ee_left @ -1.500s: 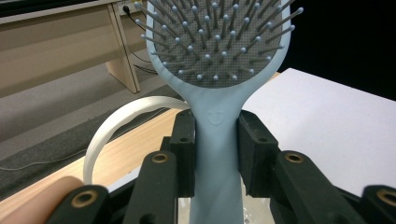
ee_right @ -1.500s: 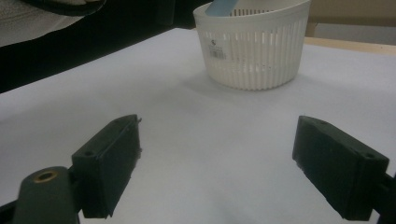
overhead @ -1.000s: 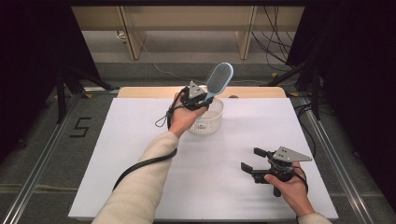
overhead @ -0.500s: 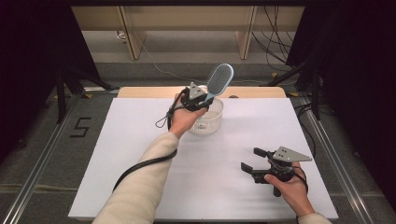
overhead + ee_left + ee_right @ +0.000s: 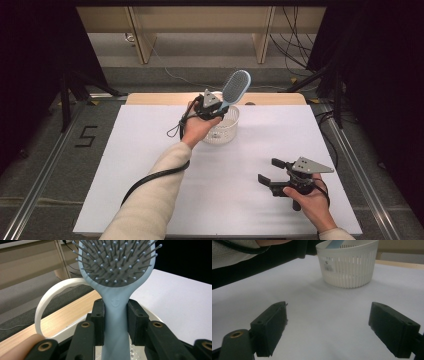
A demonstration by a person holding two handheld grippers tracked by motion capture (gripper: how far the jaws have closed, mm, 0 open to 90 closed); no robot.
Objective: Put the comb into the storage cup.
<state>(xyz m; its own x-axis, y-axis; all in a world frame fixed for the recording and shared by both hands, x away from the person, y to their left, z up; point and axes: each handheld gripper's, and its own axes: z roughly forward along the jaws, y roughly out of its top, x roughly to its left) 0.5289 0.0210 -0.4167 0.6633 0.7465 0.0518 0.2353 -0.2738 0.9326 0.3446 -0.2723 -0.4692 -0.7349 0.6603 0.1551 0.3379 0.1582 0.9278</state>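
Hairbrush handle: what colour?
Pale blue hairbrush, grey bristle pad; clearest in the left gripper view.

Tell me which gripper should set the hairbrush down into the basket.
Left. The left gripper is already shut on the hairbrush handle, directly above the white basket. The right gripper rests open near the table's front edge, well away from the basket.

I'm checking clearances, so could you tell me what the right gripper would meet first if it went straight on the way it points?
Probably the white basket: it stands ahead of the open right gripper, with bare table between them, though depth is hard to judge.
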